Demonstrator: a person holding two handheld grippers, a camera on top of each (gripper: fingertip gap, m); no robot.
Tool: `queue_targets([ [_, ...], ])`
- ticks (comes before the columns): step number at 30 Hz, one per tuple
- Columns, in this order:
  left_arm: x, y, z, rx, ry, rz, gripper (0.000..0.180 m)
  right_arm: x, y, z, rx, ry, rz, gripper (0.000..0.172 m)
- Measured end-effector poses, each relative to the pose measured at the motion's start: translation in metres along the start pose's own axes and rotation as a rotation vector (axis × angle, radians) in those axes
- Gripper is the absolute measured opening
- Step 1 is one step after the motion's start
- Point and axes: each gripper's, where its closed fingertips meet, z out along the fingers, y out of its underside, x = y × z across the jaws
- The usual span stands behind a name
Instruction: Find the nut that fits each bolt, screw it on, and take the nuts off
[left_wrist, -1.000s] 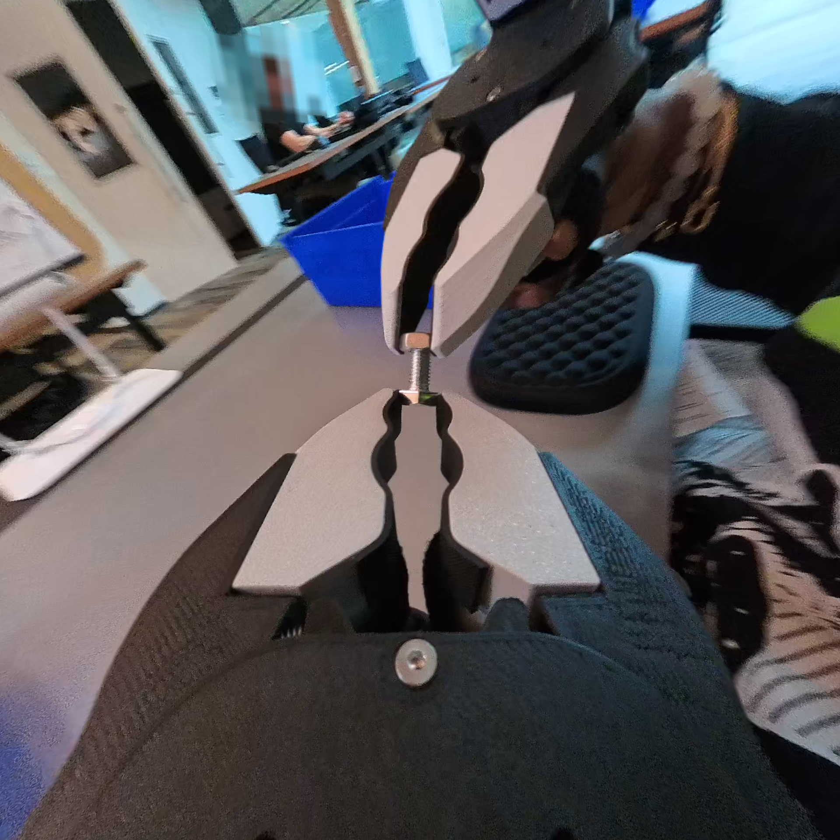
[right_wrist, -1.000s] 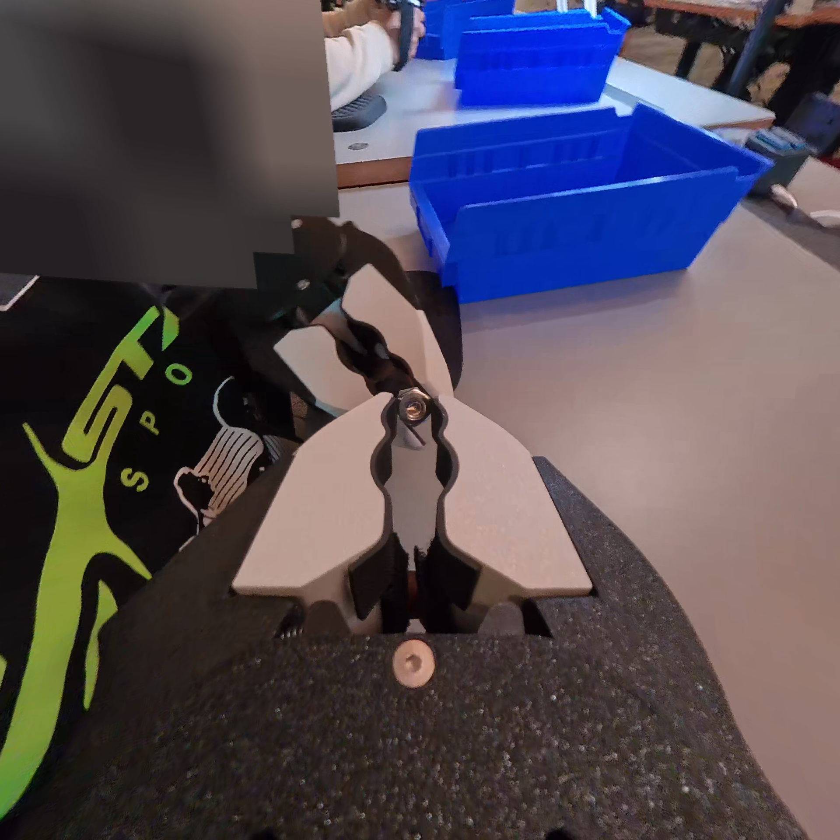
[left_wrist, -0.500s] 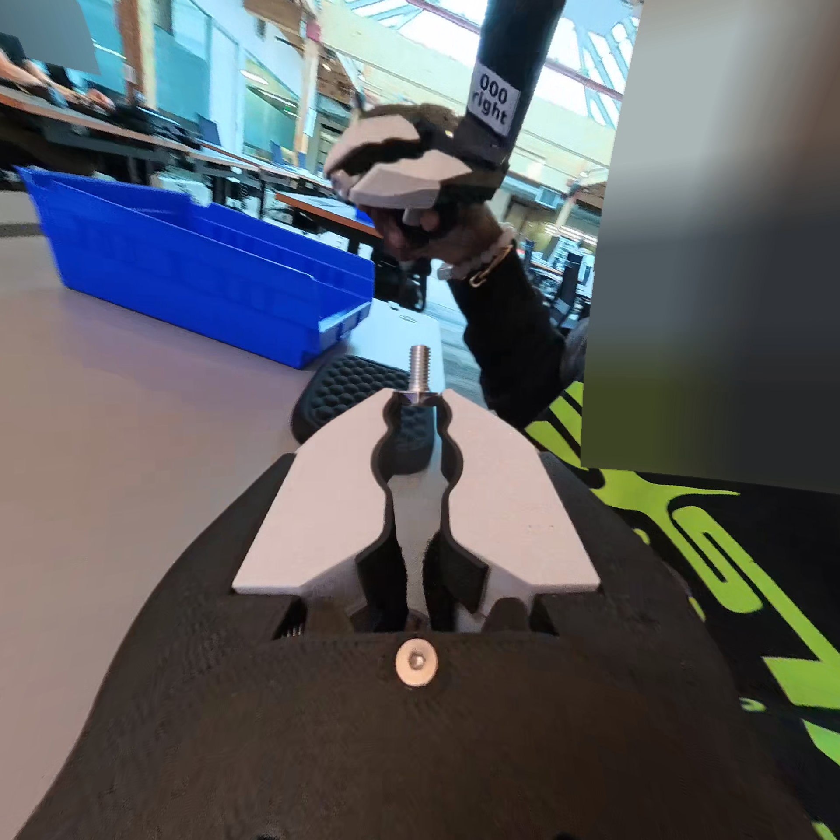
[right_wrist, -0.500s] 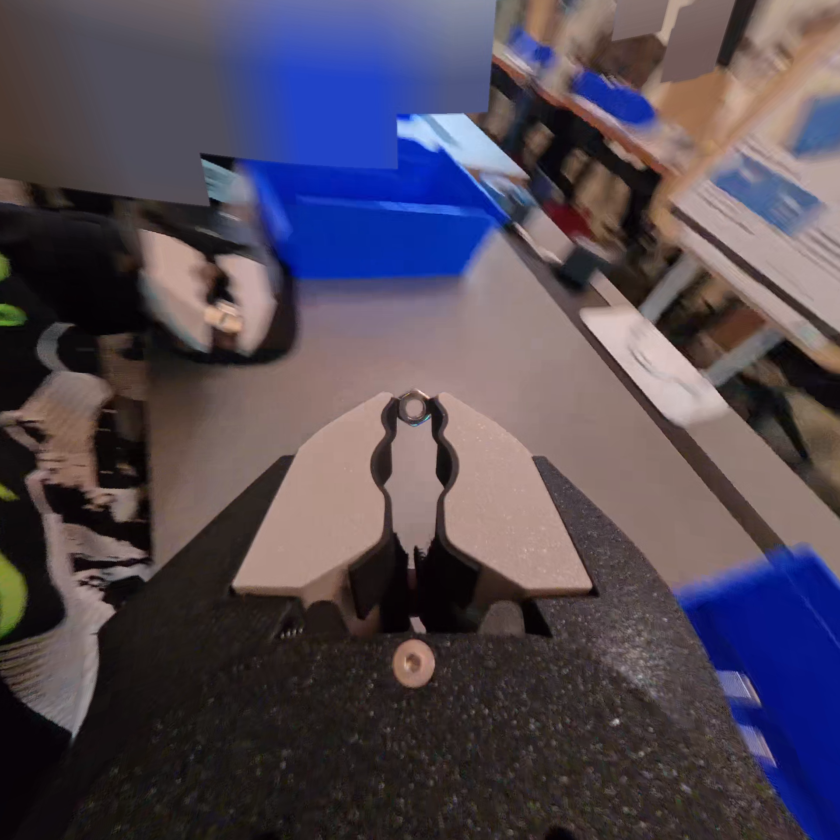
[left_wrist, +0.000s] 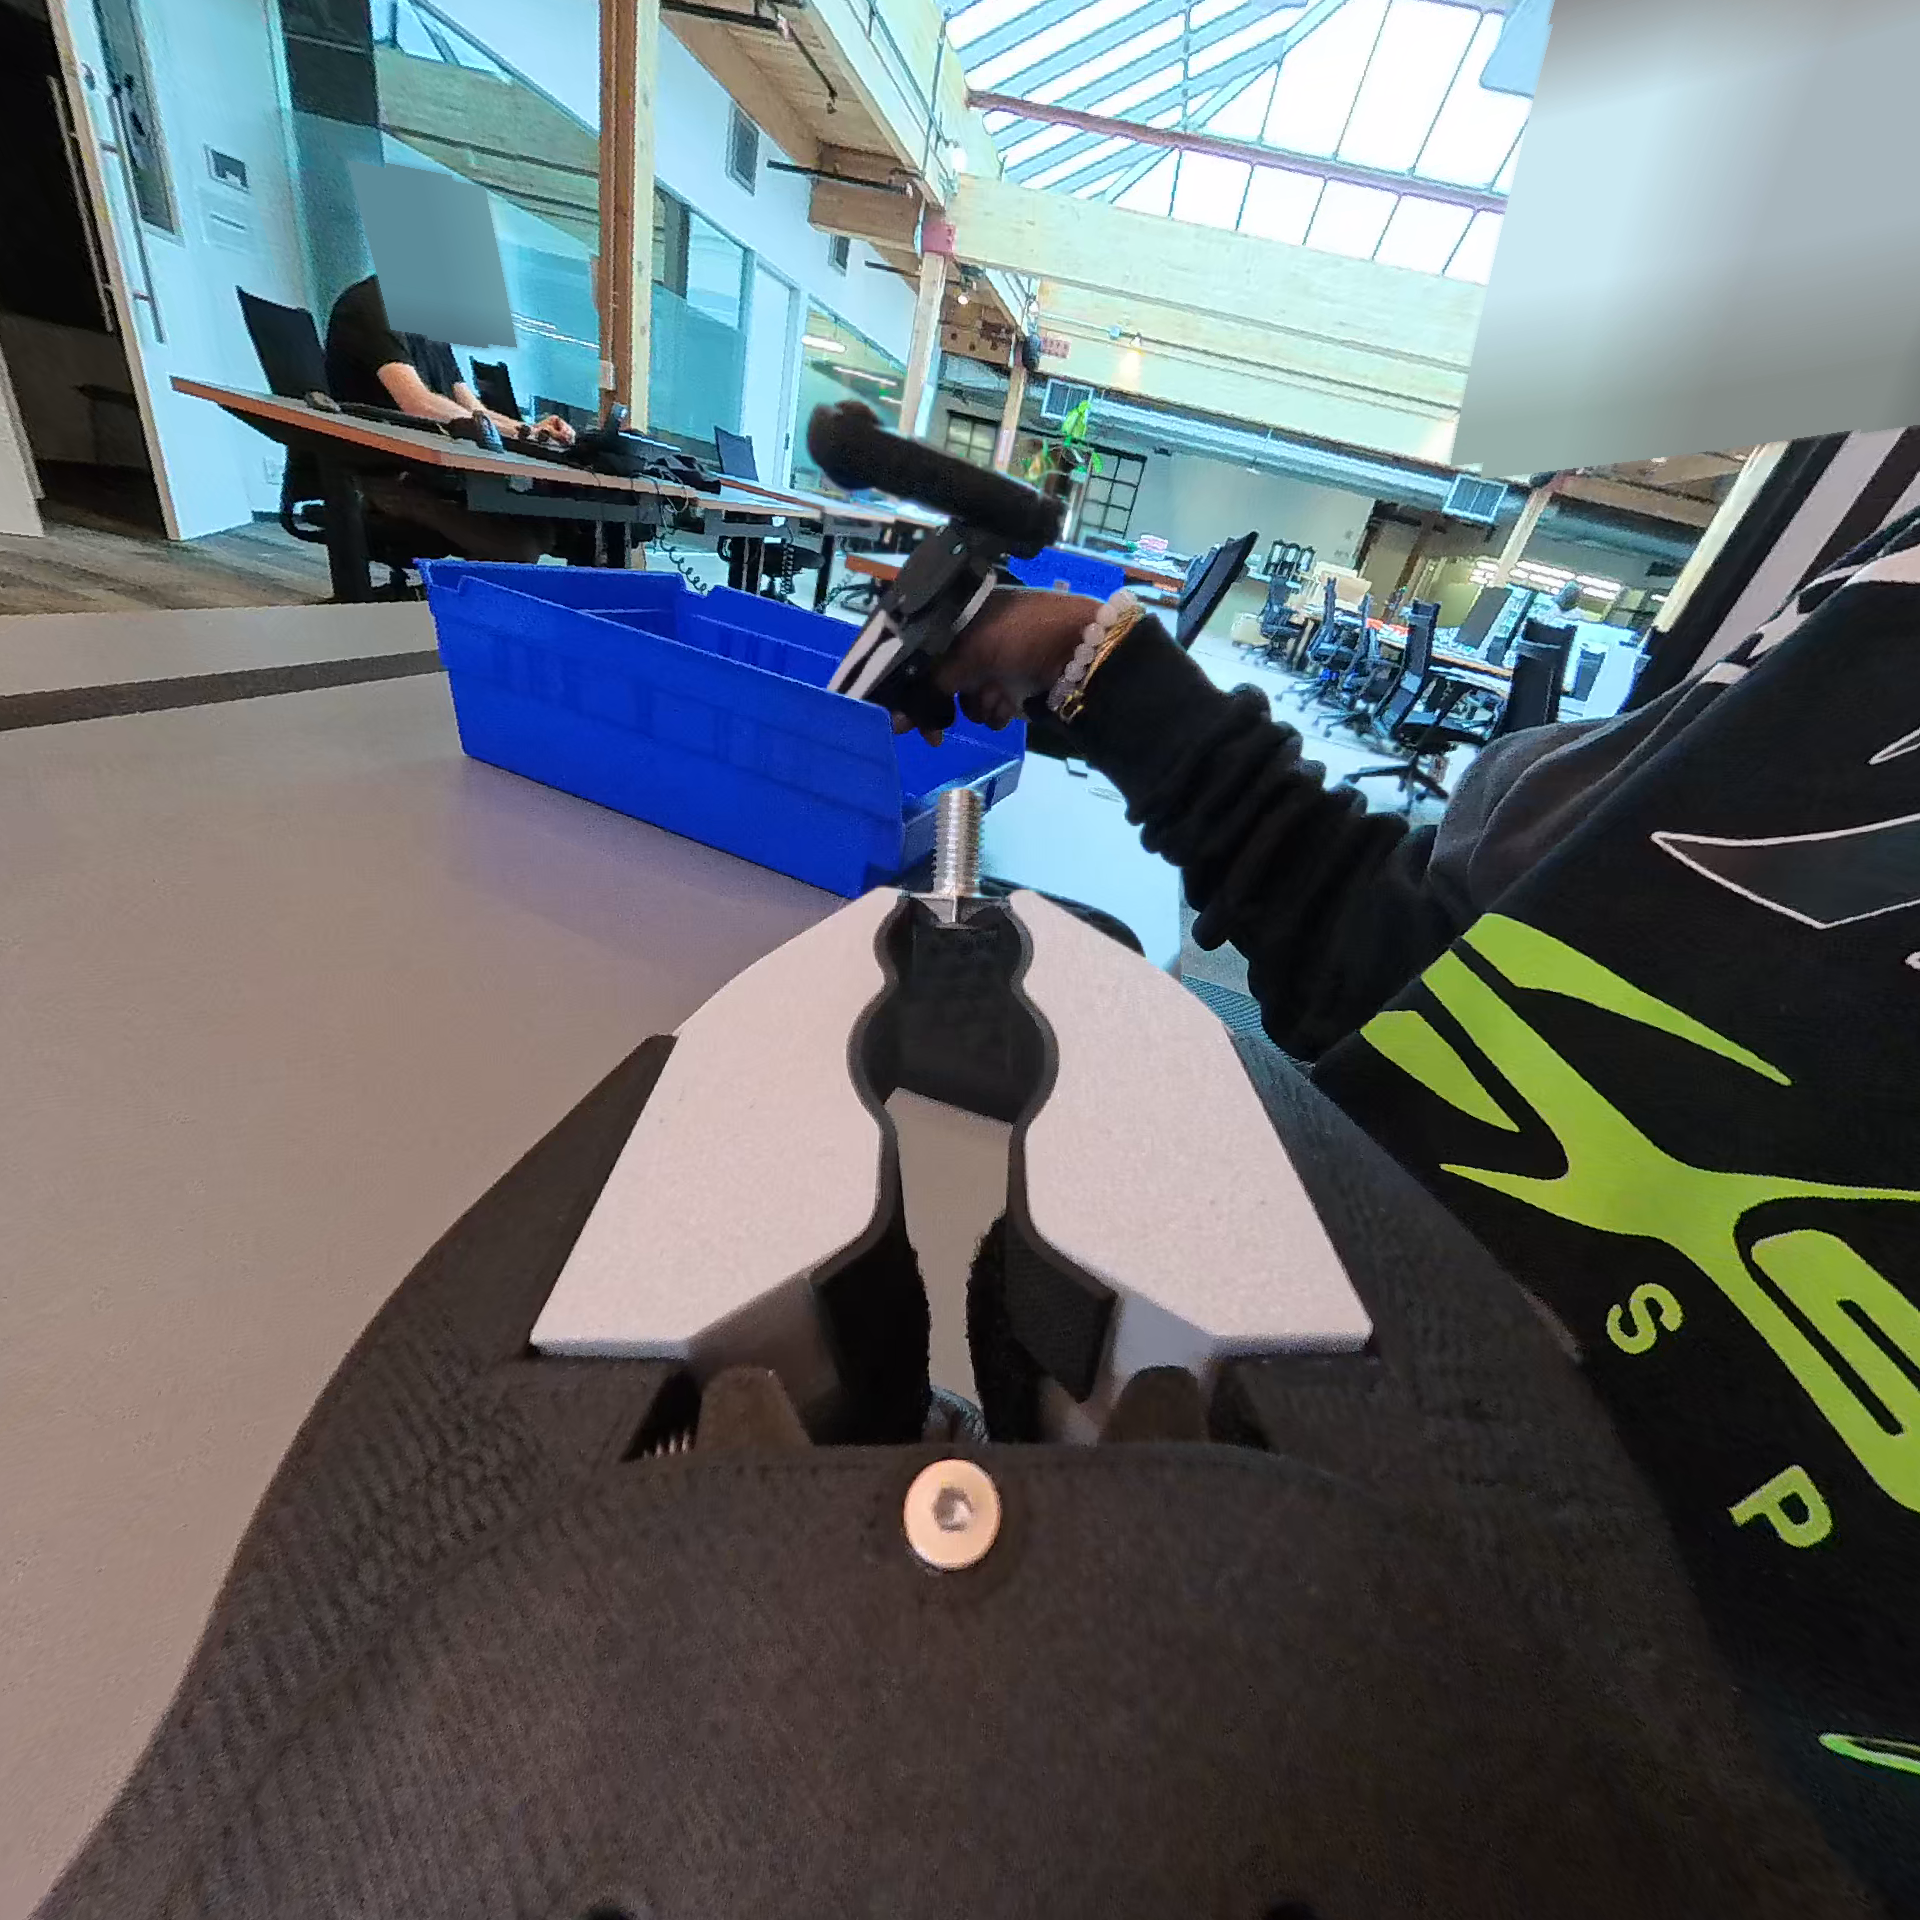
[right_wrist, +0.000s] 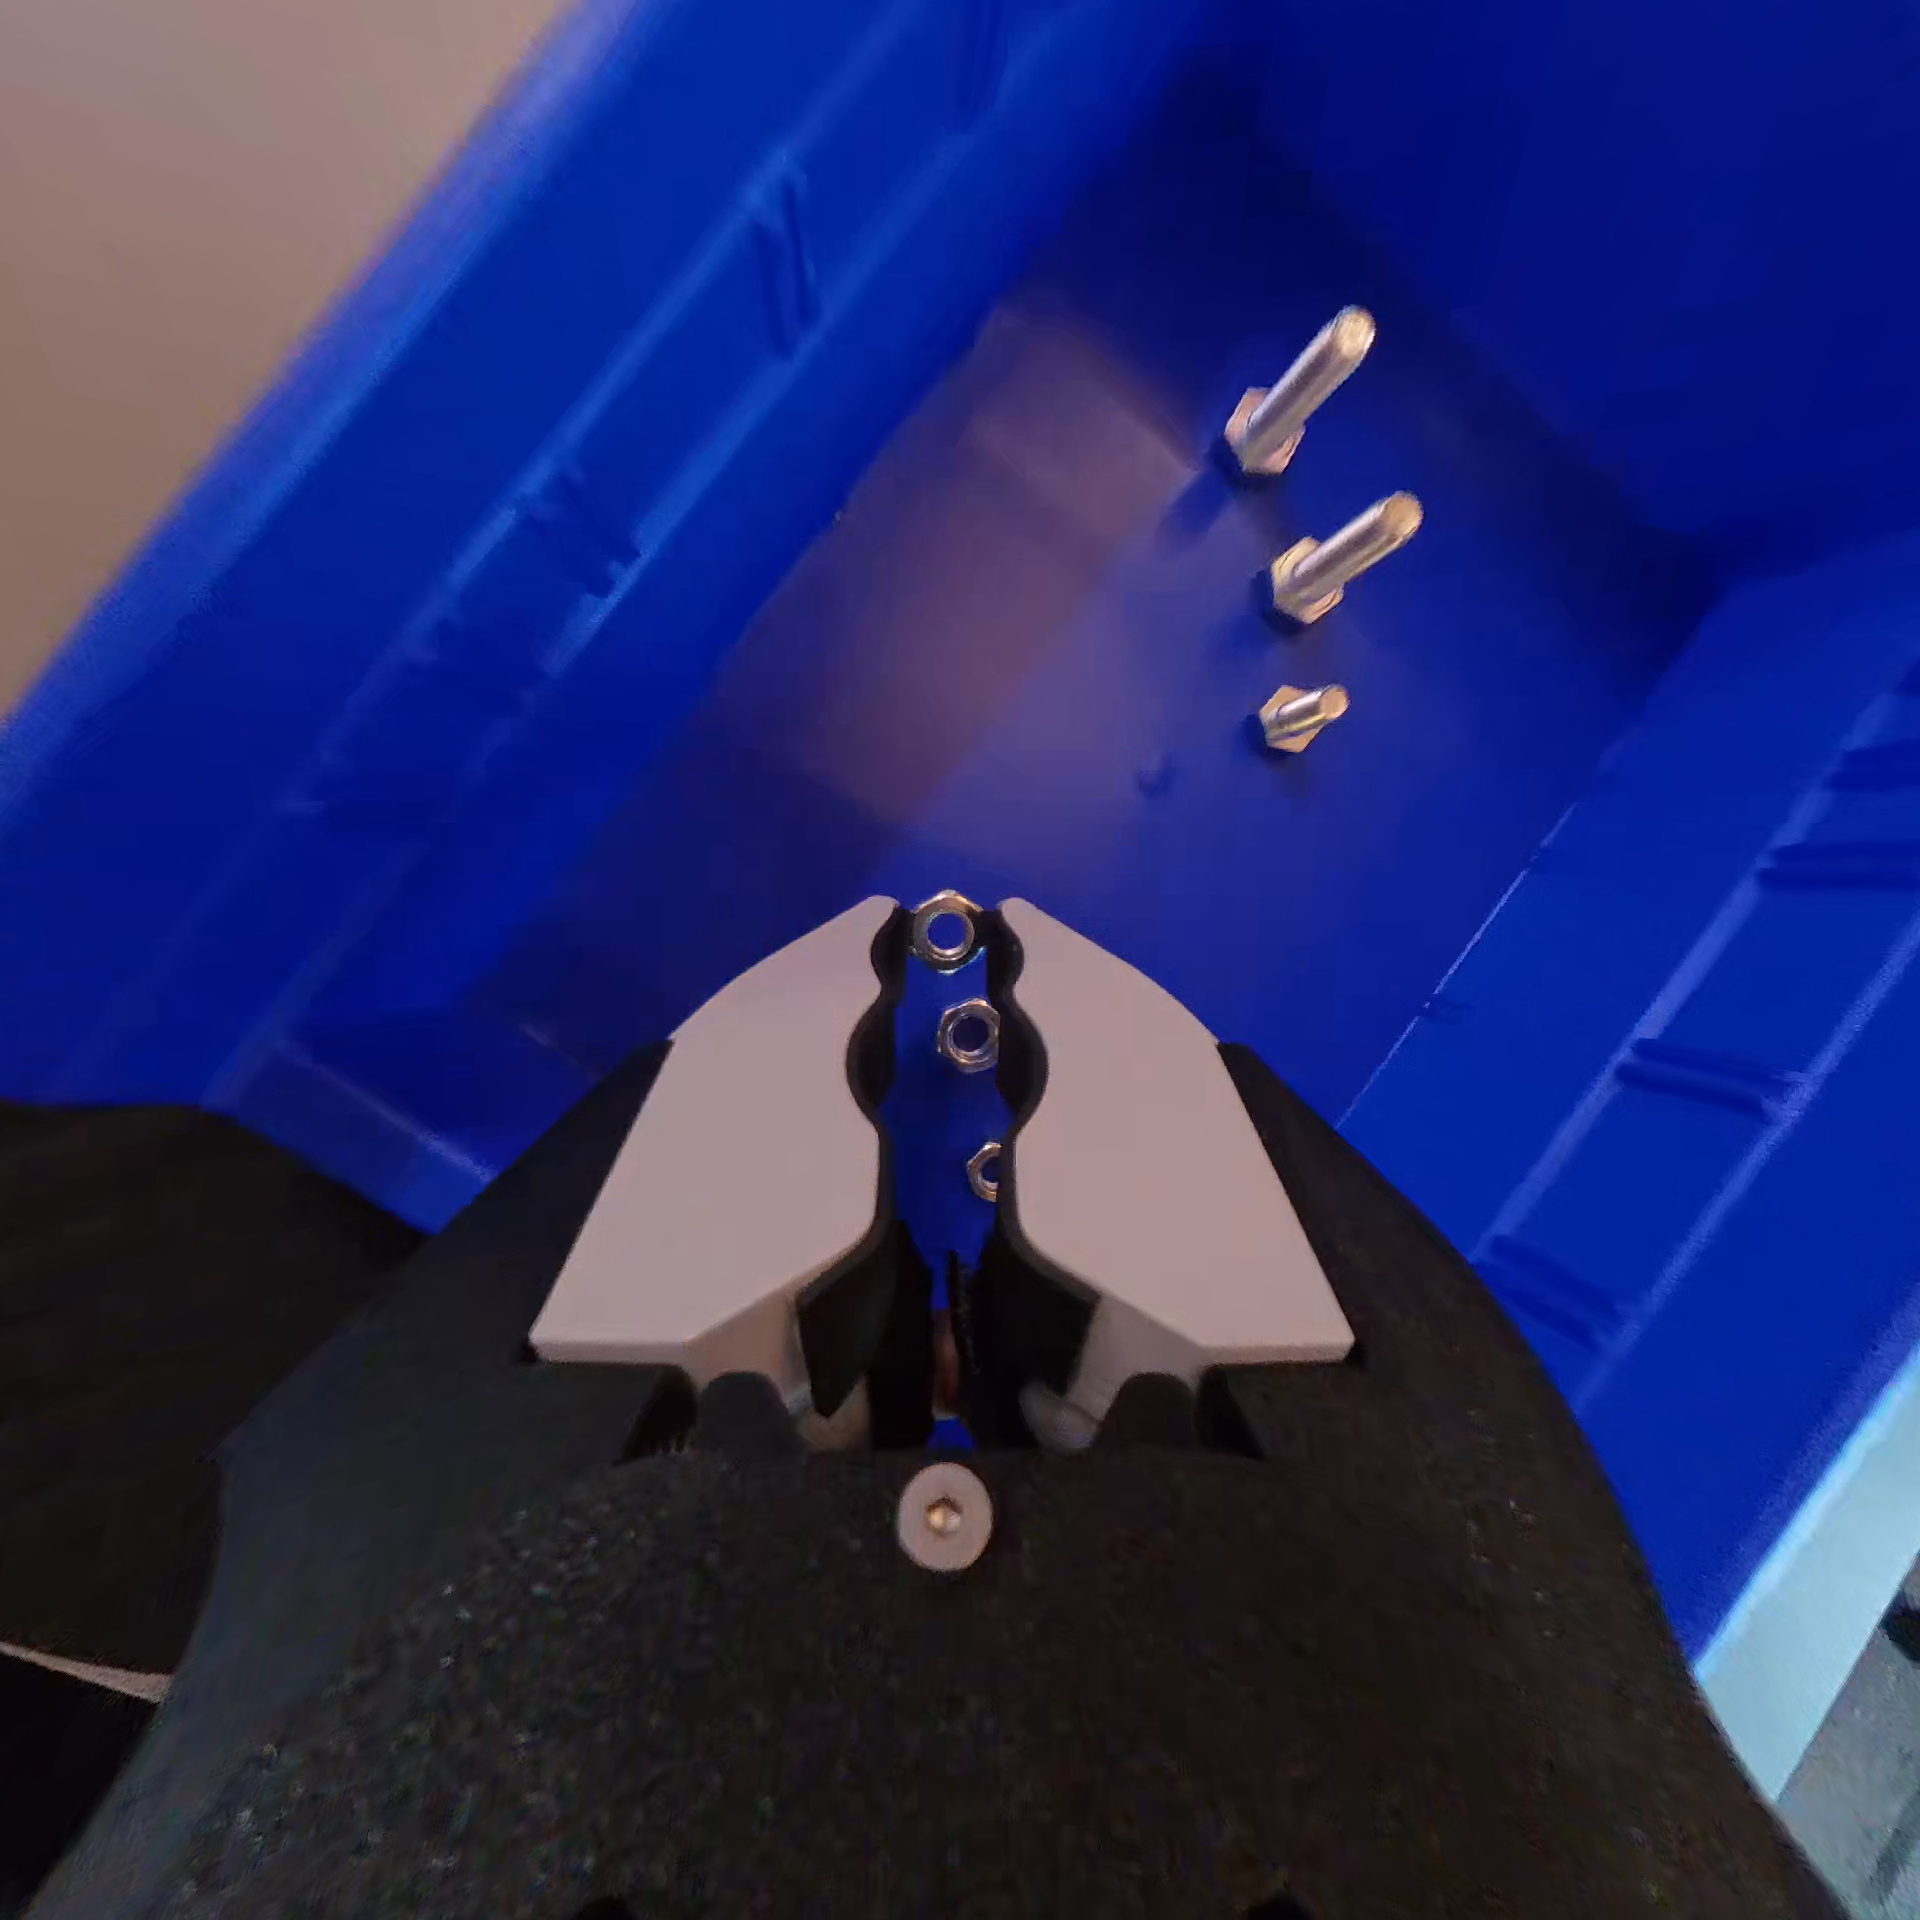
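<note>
Your left gripper (left_wrist: 957, 912) is clamped on the hex head of a short silver threaded bolt (left_wrist: 957, 844), both pale grey fingertips (left_wrist: 831, 940) pressed against the head, the shank standing straight up out of the tips above the near part of the grey table (left_wrist: 312, 987). Your right gripper (right_wrist: 948, 928) is closed on a small silver hex nut (right_wrist: 945, 934), pinched flat at the very tips with its hole facing the camera, and it's hanging over the inside of the blue plastic bin (right_wrist: 520, 582). Down on the bin floor, showing through the slot between your right fingers, lie two more silver hex nuts, one (right_wrist: 967, 1036) just behind the held nut and another (right_wrist: 985, 1168) half hidden by the right finger. Toward the bin's far end, near its right wall, three silver hex-head bolts stand on their heads in a row: a long one (right_wrist: 1299, 395) farthest, a middle one (right_wrist: 1340, 561), and a stubby one (right_wrist: 1301, 717) nearest. From the left side, you can see that bin sitting at the table's far right edge, with your right hand (left_wrist: 997, 665) and its gripper tipped down over the bin's rim.
</note>
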Motion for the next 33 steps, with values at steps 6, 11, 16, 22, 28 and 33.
queue_targets([
  [6, 0.0, 0.002, 0.002, -0.014, -0.006, 0.01, 0.015, -0.004, 0.017, 0.023, -0.138, -0.063, 0.02, 0.015],
  [11, -0.001, 0.003, 0.002, -0.018, -0.005, 0.012, 0.015, -0.005, 0.021, 0.029, -0.166, -0.08, 0.033, 0.015],
  [16, -0.001, 0.003, 0.002, -0.021, -0.006, 0.011, 0.015, -0.003, 0.012, 0.02, -0.1, -0.059, 0.047, 0.019],
  [22, -0.002, 0.005, 0.003, -0.031, -0.017, 0.021, 0.015, -0.009, -0.03, -0.023, 0.158, 0.042, 0.029, 0.024],
  [28, -0.001, 0.01, 0.008, -0.059, -0.023, 0.047, 0.015, -0.157, -0.108, -0.118, 0.73, -0.416, -0.232, 0.023],
  [33, 0.0, 0.012, 0.009, -0.075, -0.025, 0.065, 0.015, -0.272, -0.093, -0.143, 0.73, -0.808, -0.464, 0.023],
])
